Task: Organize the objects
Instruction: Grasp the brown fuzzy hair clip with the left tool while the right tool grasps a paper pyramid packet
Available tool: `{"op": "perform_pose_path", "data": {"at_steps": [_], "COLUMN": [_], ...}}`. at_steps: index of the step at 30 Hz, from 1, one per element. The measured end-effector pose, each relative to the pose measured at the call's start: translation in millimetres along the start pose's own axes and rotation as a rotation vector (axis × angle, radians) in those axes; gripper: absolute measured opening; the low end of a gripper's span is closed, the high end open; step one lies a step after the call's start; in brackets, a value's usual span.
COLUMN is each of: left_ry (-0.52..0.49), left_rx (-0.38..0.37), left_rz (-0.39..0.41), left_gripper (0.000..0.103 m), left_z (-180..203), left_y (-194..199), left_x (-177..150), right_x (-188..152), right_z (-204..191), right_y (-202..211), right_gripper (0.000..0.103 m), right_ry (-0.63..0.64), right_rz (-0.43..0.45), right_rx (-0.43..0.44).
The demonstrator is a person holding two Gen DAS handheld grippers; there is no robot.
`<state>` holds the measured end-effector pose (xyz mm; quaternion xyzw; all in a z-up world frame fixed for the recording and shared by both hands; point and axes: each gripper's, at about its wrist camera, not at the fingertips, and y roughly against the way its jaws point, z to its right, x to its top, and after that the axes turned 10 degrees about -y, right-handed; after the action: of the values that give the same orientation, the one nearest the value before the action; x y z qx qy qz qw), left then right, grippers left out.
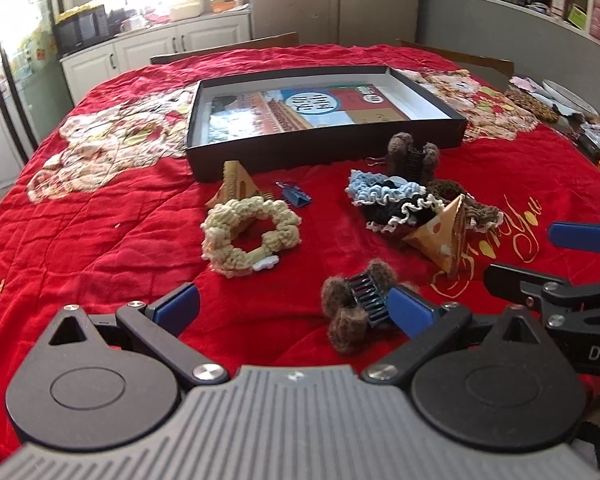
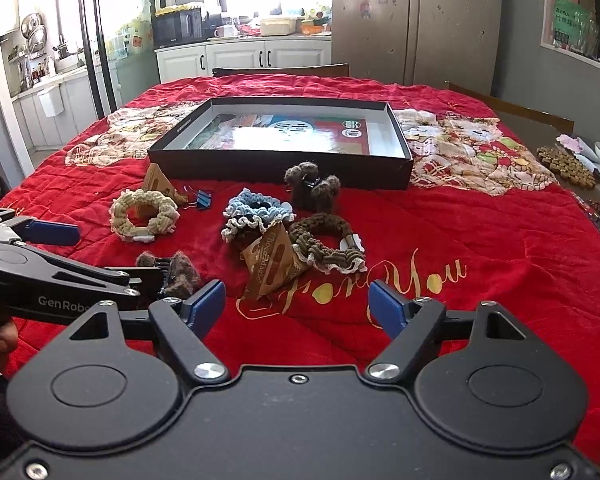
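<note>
1. Left gripper (image 1: 296, 312) is spread wide; its right pad seems to touch the near brown hair claw (image 1: 358, 308).
2. Right gripper (image 2: 296, 306) is spread, empty.
3. Black box (image 2: 280, 160) sits far on the counter (image 2: 500, 260).

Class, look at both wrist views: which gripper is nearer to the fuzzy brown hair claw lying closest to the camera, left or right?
Left. The left gripper, open, has the brown hair claw against its right-hand finger. The right gripper, also open, sits off to the claw's right, above the gold lettering.
</note>
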<state>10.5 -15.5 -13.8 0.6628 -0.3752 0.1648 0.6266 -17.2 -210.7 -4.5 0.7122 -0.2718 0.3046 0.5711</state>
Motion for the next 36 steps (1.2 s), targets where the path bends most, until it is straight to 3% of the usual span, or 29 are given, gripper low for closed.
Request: {"op": "perform_pose_path", "data": {"at_steps": [10,13,19,23,27,31,36], "left_ry": [-0.121,-0.128,-0.167,-0.201,-0.235,-0.231,-0.210], "left_rx": [-0.096,-0.142,-0.235,-0.241,-0.253,-0.266,-0.273], "left_rz": [0.096,0.105,0.137,0.148,0.134,0.112,0.112], "left_gripper": [0.096,0.092,0.092,0.091,0.081,0.058,0.051], "left_z": [6.7,6.3,4.4,7.1,11.7,11.4,8.0], "left_y": [-15.8,-16.6,-11.1,-13.2,-20.0,-28.4,-28.9], "left_x": [-3.1,-3.4,-7.3,-8.2,-10.1,-10.4,-8.8], "right_x": [4.3,3.7,6.5,9.1,8.6,7.9,10.6], "right_z": [13.4,12.9,5.6,0.2,-4.2,-4.8,2.7], "right_y": [-15.1,-22.0,-36.6,-49.1,-62.2,-69.4,-64.7], "right_gripper": [0.058,0.056,0.056,0.054,0.050,0.041,0.030], "right_ry": [-0.018,-0.012,0.048,0.082,0.099,0.100,0.082], "right_rz": [0.028,0.010,0.009,-0.015,-0.030,-0.035,-0.043], "right_rx": [0.116,0.172,0.183,0.195,0.189,0.169,0.176]}}
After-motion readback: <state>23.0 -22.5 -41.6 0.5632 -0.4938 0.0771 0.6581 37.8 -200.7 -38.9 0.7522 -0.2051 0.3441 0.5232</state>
